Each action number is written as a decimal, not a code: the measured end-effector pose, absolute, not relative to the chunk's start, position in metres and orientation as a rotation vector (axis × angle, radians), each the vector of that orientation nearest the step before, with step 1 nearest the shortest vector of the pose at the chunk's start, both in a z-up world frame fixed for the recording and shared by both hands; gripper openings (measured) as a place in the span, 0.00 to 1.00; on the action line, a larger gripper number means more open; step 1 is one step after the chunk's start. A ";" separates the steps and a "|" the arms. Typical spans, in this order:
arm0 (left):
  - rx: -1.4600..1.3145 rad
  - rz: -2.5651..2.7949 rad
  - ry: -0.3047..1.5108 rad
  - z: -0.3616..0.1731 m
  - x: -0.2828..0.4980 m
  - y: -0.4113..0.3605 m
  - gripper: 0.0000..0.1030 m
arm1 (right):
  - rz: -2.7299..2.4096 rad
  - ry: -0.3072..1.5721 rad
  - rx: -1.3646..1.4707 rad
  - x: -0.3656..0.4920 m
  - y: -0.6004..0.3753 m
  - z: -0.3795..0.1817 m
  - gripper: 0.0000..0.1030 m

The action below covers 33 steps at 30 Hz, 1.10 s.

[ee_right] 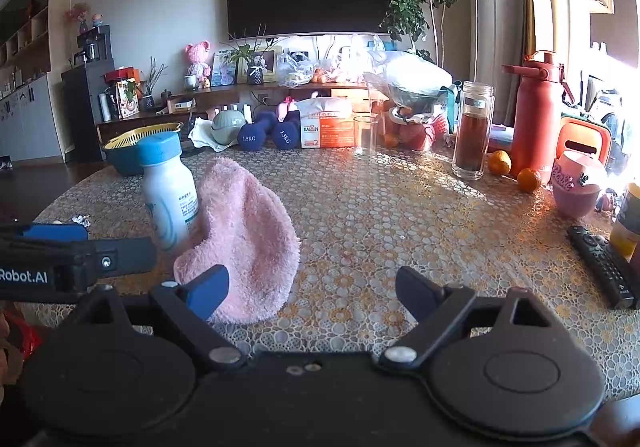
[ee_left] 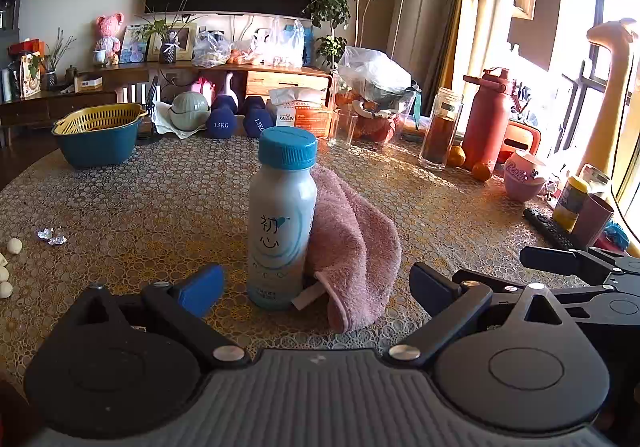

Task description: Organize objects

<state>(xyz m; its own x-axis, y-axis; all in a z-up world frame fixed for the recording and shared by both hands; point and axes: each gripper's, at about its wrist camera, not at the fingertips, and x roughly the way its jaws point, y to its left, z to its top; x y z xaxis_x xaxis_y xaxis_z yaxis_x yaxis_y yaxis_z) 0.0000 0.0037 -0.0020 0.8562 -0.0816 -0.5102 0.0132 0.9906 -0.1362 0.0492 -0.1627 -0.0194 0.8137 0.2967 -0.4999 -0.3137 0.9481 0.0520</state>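
Left gripper [ee_left: 316, 287] fingers apart, aimed at upright yogurt bottle [ee_left: 282, 223]; pink towel [ee_left: 352, 251] probably leaning against it. Right gripper [ee_right: 312, 291] fingers apart, empty.

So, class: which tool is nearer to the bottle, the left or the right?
Left. The left tool is open right in front of the bottle, which stands just beyond its fingertips. The right tool is open further right, facing the towel, with the bottle off to its left.
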 end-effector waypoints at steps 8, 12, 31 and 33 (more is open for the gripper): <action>-0.097 -0.055 0.528 0.001 0.001 -0.001 0.97 | 0.338 0.531 -0.040 0.052 -0.162 -0.021 0.87; -0.106 -0.057 0.509 0.003 0.004 0.003 0.97 | 0.359 0.529 -0.051 0.056 -0.162 -0.023 0.87; -0.108 -0.045 0.485 0.008 0.054 0.024 0.96 | 0.777 0.506 -0.178 0.131 -0.133 -0.022 0.87; -0.099 -0.055 0.488 0.006 0.058 0.024 0.96 | 0.810 0.537 -0.179 0.144 -0.130 -0.024 0.87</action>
<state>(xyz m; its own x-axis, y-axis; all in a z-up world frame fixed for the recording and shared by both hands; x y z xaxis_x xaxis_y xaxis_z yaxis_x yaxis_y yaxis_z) 0.0580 0.0238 0.0058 0.8819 -0.0764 -0.4652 0.0291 0.9937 -0.1081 0.1436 -0.1299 -0.0243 0.5650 0.6404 -0.5203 -0.7290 0.6828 0.0488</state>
